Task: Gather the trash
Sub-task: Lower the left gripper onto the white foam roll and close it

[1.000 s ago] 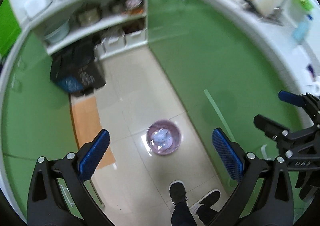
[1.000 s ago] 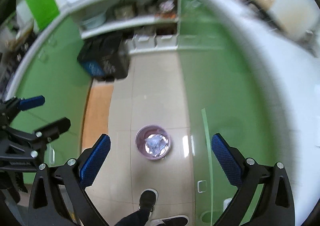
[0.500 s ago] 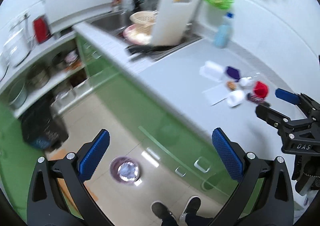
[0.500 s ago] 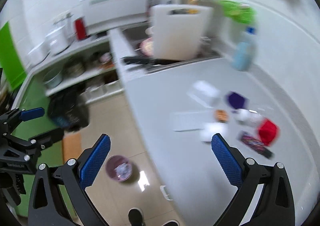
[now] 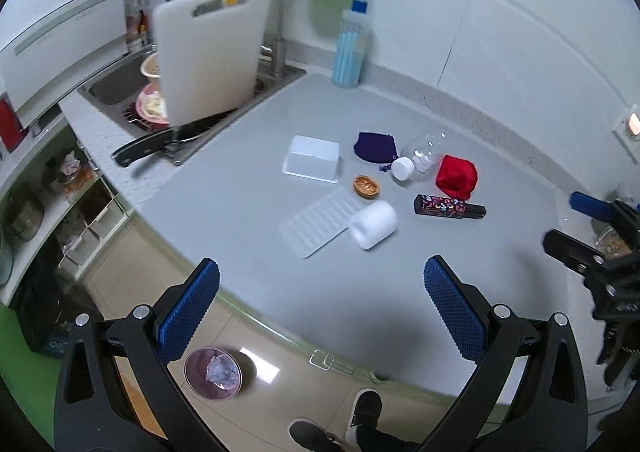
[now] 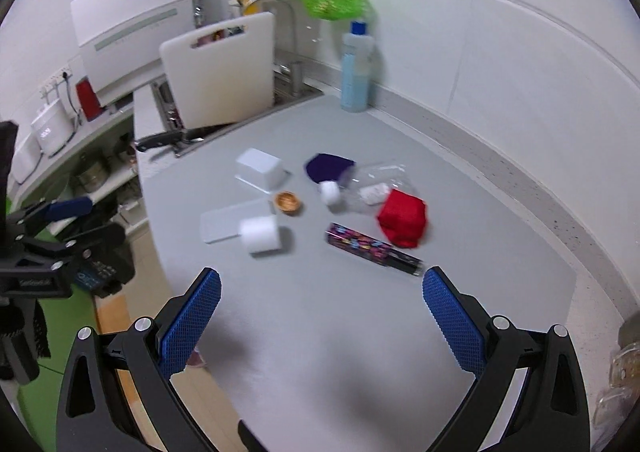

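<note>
Trash lies on the grey counter [image 5: 248,187]: a white foam roll [image 5: 373,224], a white plastic tray [image 5: 316,227], a white box [image 5: 313,158], a walnut shell [image 5: 366,185], a clear bottle [image 5: 420,159], a purple cloth [image 5: 375,147], a red cloth [image 5: 457,176] and a dark patterned wrapper [image 5: 449,206]. A purple trash bin [image 5: 213,373] with crumpled paper stands on the floor below. My left gripper [image 5: 320,312] is open and empty over the counter's front edge. My right gripper [image 6: 320,312] is open and empty above the counter, short of the wrapper [image 6: 372,249] and foam roll [image 6: 262,234].
A sink [image 5: 132,87] with a leaning white cutting board [image 5: 210,55] and a black knife [image 5: 148,147] is at the back left. A blue bottle [image 5: 352,47] stands by the wall. Open shelves [image 5: 48,203] run along the left. My shoes [image 5: 360,416] are on the floor.
Both views have swung up from the floor and the purple bin to the counter with the trash. Both grippers stay open and empty.
</note>
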The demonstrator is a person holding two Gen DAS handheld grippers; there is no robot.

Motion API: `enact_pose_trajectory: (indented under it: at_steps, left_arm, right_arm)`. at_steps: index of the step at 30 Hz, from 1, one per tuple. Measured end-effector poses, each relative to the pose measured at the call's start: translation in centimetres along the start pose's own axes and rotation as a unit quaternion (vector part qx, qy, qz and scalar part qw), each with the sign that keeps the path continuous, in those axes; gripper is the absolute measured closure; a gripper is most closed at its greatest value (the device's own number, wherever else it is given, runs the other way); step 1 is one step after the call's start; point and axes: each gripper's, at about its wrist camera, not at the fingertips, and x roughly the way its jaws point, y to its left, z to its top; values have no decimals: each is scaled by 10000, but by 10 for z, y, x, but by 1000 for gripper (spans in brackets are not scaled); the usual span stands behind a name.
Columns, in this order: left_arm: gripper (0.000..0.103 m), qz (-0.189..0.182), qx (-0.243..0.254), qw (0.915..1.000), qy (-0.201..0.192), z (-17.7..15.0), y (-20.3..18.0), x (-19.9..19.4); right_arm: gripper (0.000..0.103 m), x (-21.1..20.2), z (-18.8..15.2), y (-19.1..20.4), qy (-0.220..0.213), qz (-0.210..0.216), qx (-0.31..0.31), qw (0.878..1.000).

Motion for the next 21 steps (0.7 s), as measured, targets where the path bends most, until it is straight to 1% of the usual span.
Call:
enact_pose_trajectory:
  at_steps: [5,10,15,21]
  left_arm:
    - [3,-41,165,9996,244,16,-23,42]
    - [3,-56,365,9977,574,25,-46,86]
    - [3,-85,411,9954,867,29,-55,121]
    - [3,-64,321,9934,1096,30,-58,149]
  right_arm:
    - [6,16,-2,-36,222,-107,230,9994]
    - [6,30,-4,-59,376,-152,282,9988]
    - [6,44,-4,-75,522,-67,351,9980]
    - [6,56,-4,-88,604,37,382,9974]
